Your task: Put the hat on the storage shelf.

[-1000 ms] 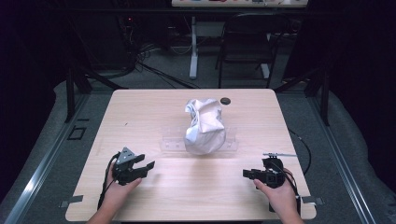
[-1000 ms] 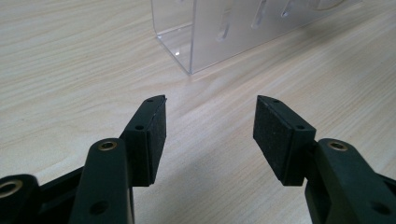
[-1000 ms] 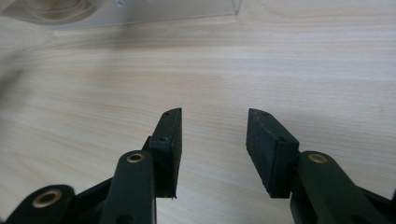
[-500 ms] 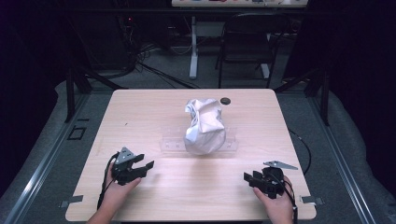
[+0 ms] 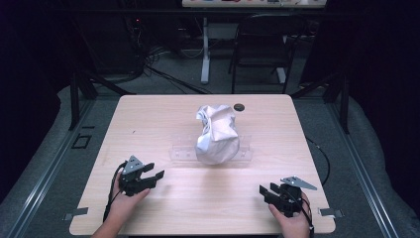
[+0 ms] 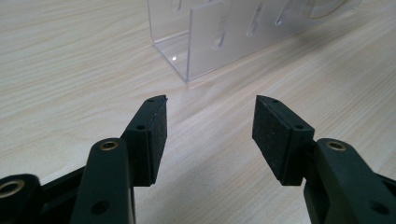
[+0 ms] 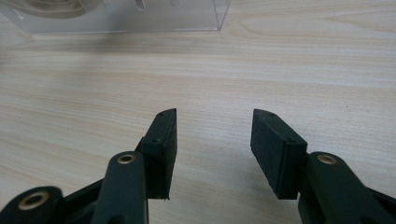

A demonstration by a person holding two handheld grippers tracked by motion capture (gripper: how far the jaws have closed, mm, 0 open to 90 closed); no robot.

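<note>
High view: wooden table, then a crumpled white bag standing mid-table on a clear acrylic rack whose long axis runs left-right. Left gripper gapes empty; right gripper, jaws just widened, holds nothing.

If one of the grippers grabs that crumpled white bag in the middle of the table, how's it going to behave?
The white bag looks creased and slumped, so it is probably floppy and would deform rather than lift as one shape. It stands tall on the clear plastic stand, so a push may tip it. Its sheen suggests a fairly slippery surface.
</note>
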